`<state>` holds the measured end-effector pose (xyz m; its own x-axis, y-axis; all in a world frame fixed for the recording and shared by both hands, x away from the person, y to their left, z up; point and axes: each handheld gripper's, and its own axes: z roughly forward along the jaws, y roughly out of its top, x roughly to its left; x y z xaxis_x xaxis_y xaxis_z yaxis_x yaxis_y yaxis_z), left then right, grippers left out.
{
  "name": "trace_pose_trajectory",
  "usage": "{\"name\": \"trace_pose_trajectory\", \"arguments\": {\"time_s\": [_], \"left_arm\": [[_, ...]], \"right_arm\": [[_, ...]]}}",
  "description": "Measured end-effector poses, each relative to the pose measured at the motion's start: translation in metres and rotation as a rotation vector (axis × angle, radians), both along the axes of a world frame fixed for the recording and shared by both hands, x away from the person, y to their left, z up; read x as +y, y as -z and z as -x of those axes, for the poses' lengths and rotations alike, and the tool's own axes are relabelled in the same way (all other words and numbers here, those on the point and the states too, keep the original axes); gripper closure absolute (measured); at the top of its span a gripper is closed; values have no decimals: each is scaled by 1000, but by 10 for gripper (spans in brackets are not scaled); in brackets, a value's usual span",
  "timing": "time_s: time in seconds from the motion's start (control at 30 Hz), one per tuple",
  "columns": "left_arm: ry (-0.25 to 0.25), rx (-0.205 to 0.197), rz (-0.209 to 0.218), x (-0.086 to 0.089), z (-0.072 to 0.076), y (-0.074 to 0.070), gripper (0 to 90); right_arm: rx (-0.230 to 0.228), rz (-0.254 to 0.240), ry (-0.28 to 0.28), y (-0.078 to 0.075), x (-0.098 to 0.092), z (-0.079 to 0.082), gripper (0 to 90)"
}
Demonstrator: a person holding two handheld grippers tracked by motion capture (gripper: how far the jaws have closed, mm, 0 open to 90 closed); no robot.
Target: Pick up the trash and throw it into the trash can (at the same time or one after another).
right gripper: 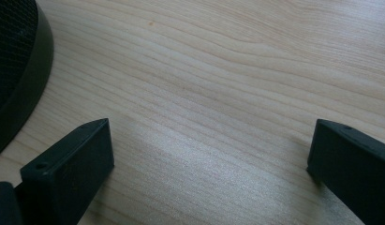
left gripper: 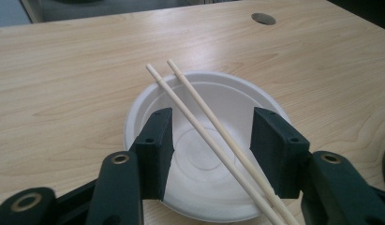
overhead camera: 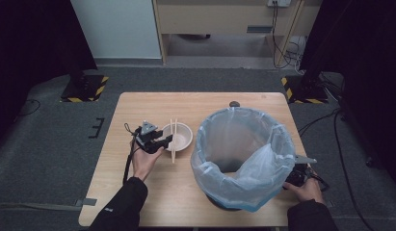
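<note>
- The left gripper (overhead camera: pixel 164 141) is near the left edge of the desk (overhead camera: pixel 138 103), low over the white foam bowl (overhead camera: pixel 182 139). Its jaws are apart, with a gap on each side, and they press on nothing yet.
- The two wooden chopsticks (overhead camera: pixel 173 139) lie across the top of the bowl. In the left gripper view, the chopsticks (left gripper: pixel 213 136) run slanted between the two jaws, and one end pokes out past the bowl's (left gripper: pixel 134 122) rim.
- What could go wrong: the sticks sit loose on the rim. A bump from a jaw could roll them off onto the desk.
- If the jaws shut while slanted like this, I think they might catch just one stick, or make the two sticks cross and flip out.
- The bowl looks very light. A push down on its rim could tip it or make it slide.
- The bin with the pale blue bag (overhead camera: pixel 244 159) stands just to the right of the bowl. The bag's loose edge droops, so things dropped at the rim may slip down outside.
- The right gripper (overhead camera: pixel 299 175) sits near the right edge of the desk, by the bin's foot. Its jaws stand wide apart over bare wood, holding nothing. In the right gripper view, the bin's dark base (right gripper: pixel 17 70) is close, so a swing could knock it.
- Writing: I can read no words or brand names. A tiny white mark on the left sleeve (overhead camera: pixel 119 211) is too small to read.
</note>
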<state>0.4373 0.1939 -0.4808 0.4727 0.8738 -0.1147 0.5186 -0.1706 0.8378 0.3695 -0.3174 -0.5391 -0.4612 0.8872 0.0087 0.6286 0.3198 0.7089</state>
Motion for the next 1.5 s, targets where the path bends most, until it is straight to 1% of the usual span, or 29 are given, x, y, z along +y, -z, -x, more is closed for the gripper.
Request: {"name": "trace_pose_trajectory", "arguments": {"time_s": [0.03,0.07,0.1,0.17,0.33,0.57,0.7,0.9,1.0,1.23,1.3,1.4,1.5], "left_arm": [[0,0,0,0,0,0,491],[6,12,-16,-1,-1,3,493],[6,12,-16,-1,-1,3,494],[8,18,-30,-2,-2,6,497],[8,29,-33,-2,-3,9,506],[6,55,-42,-3,-4,12,517],[7,63,-40,-4,-4,13,519],[9,66,-50,-4,-5,15,520],[2,68,-63,-4,-5,16,529],[-20,84,-85,0,-5,16,586],[-28,95,-90,1,-5,16,622],[-40,107,-86,2,-5,16,657],[-47,111,-84,2,-5,16,688]], "right_arm": [[0,0,0,0,0,0,8],[2,1,-1,0,0,0,8],[2,1,-1,0,0,0,8],[2,1,0,0,0,0,8],[2,1,-1,0,0,0,8],[0,0,0,0,0,0,8],[0,0,-1,0,0,0,8],[0,2,-3,0,0,0,8],[0,1,-3,0,0,0,8],[0,2,-3,0,0,0,8],[0,1,-3,0,0,0,8],[0,2,-3,0,0,0,8],[0,1,-3,0,0,0,8]]}}
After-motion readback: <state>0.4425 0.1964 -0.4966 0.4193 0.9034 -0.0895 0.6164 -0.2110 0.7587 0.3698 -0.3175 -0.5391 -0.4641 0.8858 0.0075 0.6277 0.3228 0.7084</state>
